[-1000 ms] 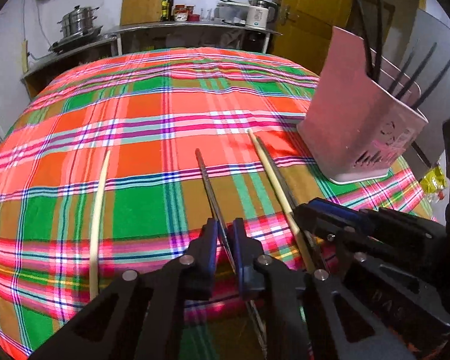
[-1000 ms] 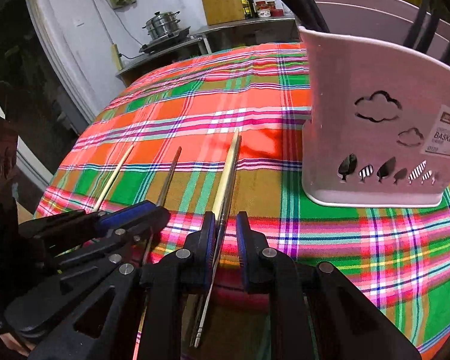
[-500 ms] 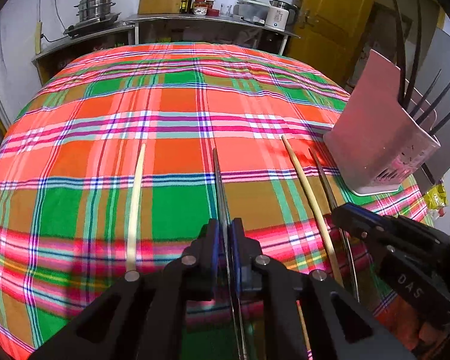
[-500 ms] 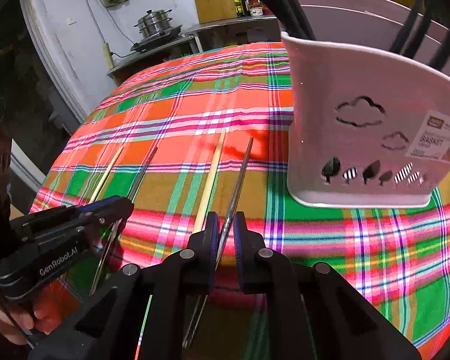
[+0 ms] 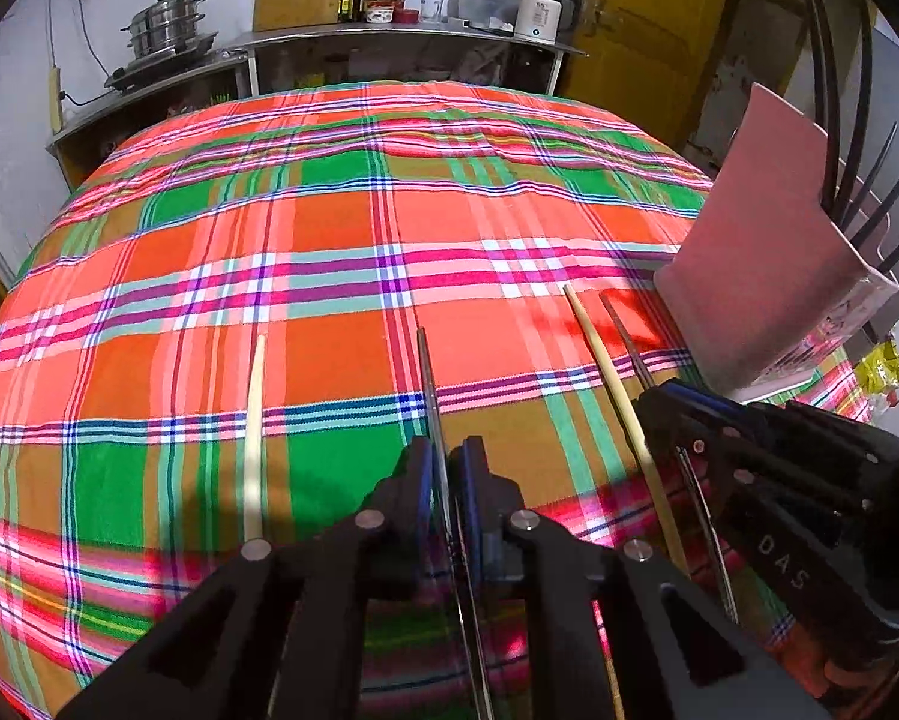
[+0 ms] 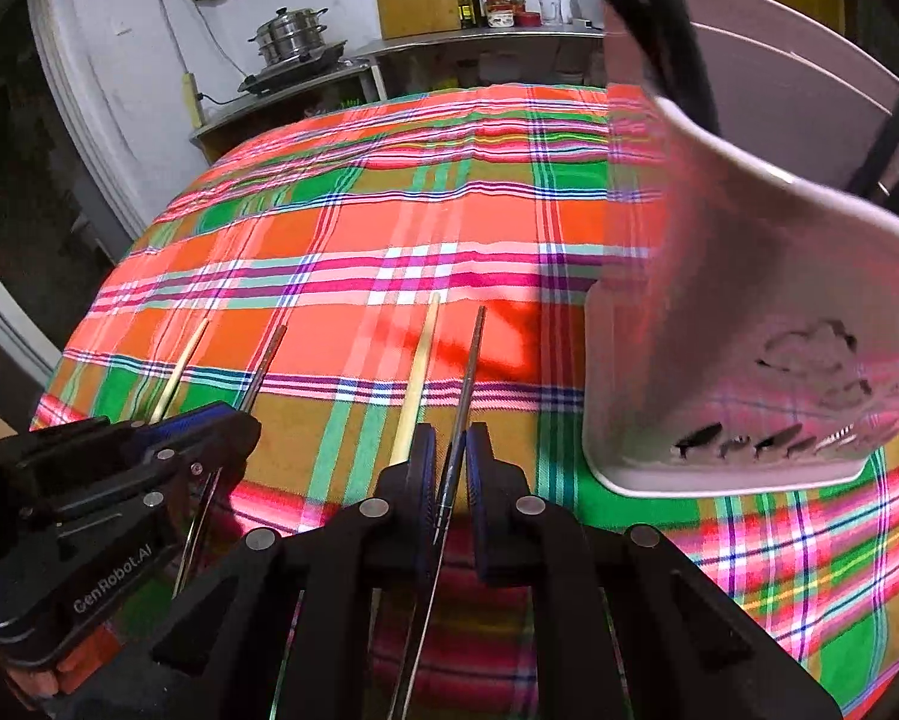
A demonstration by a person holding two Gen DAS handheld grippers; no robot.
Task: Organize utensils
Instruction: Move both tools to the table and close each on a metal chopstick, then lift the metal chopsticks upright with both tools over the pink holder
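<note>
Look to the right of the left gripper's jaws. The right gripper (image 5: 659, 402) is there, and its black side has the letters "DAS" in pale print. Now look to the left of the right gripper's jaws. The left gripper (image 6: 233, 426) is there, and you can read "GenRobot.AI" on its black body. No other words are clear enough to read.

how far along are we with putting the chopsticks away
Done: several black utensils already stand in the pink basket. In hand: the left gripper and right gripper each pinch a metal chopstick. Left: two pale chopsticks lie on the cloth.
</note>
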